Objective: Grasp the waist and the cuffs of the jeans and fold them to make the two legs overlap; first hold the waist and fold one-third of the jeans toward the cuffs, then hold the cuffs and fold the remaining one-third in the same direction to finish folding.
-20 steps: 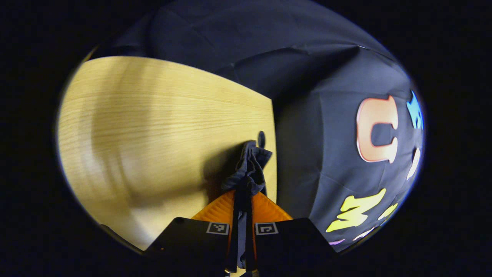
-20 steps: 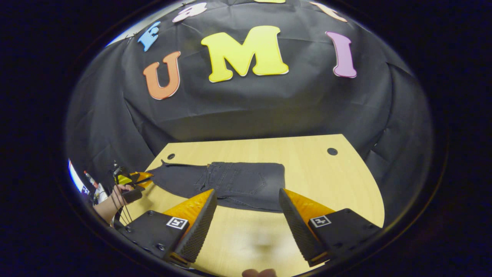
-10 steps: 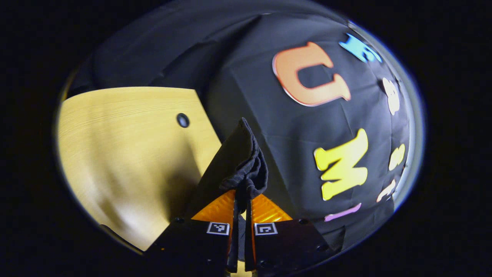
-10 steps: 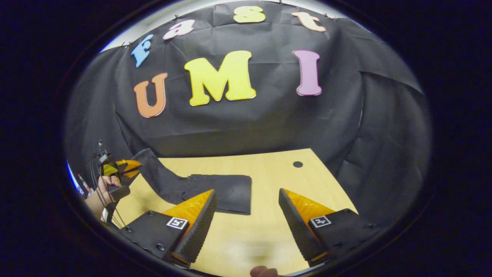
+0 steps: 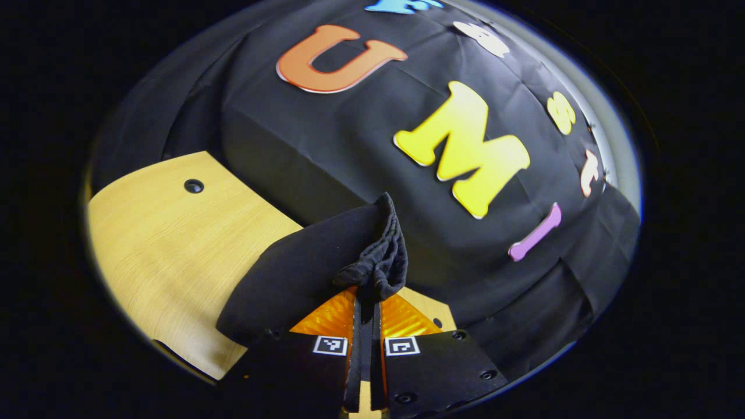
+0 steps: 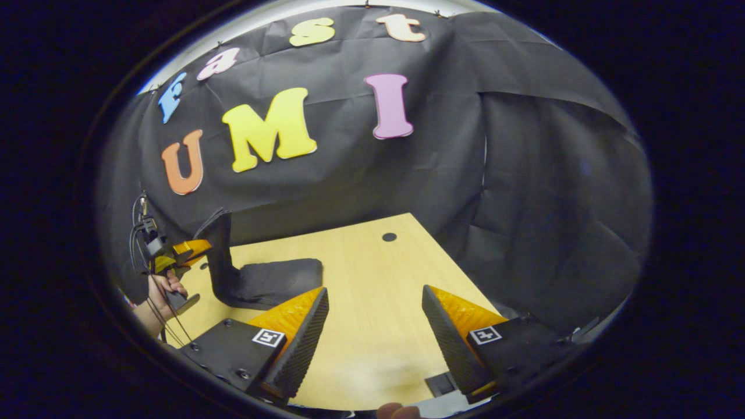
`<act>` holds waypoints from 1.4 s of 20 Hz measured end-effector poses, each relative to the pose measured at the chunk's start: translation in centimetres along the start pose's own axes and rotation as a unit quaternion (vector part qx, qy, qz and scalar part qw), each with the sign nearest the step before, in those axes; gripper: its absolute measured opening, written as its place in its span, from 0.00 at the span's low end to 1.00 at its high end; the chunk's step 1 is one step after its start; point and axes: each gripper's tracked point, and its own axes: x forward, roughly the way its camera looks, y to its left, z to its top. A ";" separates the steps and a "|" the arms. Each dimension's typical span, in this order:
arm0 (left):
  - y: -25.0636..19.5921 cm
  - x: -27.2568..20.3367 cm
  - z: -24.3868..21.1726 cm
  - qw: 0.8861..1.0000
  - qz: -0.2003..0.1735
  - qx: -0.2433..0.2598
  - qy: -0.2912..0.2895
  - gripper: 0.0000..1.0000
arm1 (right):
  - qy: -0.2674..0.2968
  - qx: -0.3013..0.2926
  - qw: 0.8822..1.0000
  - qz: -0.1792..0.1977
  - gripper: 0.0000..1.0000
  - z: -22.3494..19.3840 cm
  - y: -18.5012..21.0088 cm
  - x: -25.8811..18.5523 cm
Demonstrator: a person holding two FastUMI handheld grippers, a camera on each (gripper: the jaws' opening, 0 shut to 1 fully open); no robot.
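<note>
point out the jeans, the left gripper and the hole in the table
jeans (image 6: 273, 280), right gripper view, on the folded part lying flat on the table
left gripper (image 5: 365, 298), left gripper view, midway between its fingertips, where the cloth is pinched
hole in the table (image 6: 389, 237), right gripper view, on the dark round hole itself

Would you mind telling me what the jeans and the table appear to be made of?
The jeans look like dark, matte woven denim: soft, bunching into folds where the left gripper pinches them. The table looks like pale wood or wood-look laminate, with fine grain lines and a smooth, faintly glossy top; which one, I cannot tell.
</note>
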 end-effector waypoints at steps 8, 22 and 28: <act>-2.3 5.0 -13.9 0.982 0.002 0.181 0.049 0.10 | 0.051 -0.019 0.998 -0.031 0.94 -2.2 -4.9 0.5; -1.8 5.2 -20.3 0.978 0.009 0.169 0.118 0.76 | 0.062 -0.037 0.997 0.016 0.94 -2.1 0.9 4.6; -3.3 0.8 -13.3 0.982 -0.012 0.169 0.080 0.99 | 0.006 -0.058 0.997 0.051 0.94 1.8 6.1 5.0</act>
